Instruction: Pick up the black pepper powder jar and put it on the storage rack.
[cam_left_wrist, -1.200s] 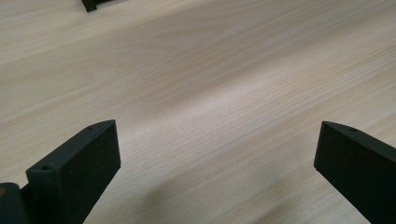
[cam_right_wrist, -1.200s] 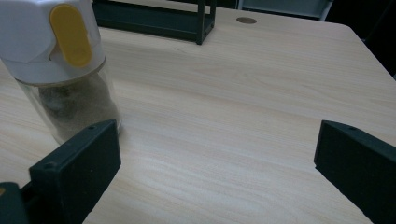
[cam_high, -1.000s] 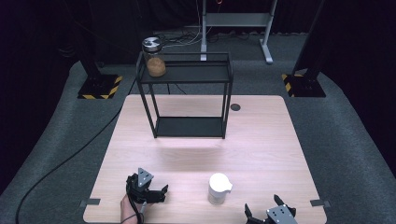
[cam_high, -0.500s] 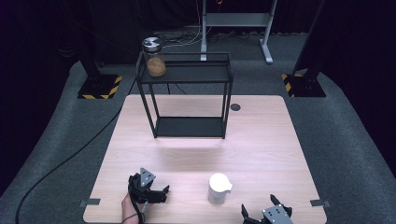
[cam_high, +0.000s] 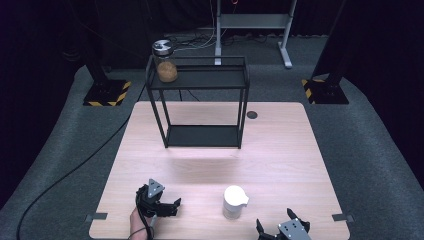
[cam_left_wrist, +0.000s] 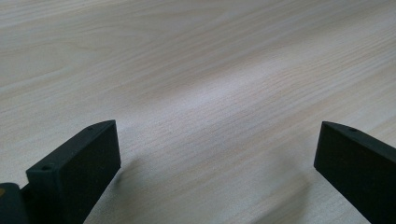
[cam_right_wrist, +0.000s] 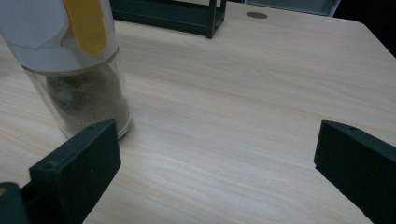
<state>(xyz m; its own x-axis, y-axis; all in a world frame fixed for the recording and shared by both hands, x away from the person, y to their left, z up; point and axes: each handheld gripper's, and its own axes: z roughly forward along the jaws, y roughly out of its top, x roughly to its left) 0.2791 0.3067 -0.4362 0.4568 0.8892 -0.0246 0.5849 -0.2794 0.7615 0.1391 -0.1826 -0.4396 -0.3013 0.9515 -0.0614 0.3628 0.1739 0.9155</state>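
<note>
Left gripper (cam_high: 161, 204) hovering low over bare table (cam_high: 280, 150), jaws spread wide and empty; white-lidded shaker jar (cam_high: 234, 201) standing upright near the front edge between the two tools; right gripper (cam_high: 283, 231) waiting just beside it, jaws likewise parted, seemingly lining up a grab.

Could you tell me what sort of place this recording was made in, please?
Probably a lab or studio set up for recording: a pale wooden table on grey carpet, dark curtains around it, yellow-and-black striped stand bases, and a black cable trailing over the floor.
</note>
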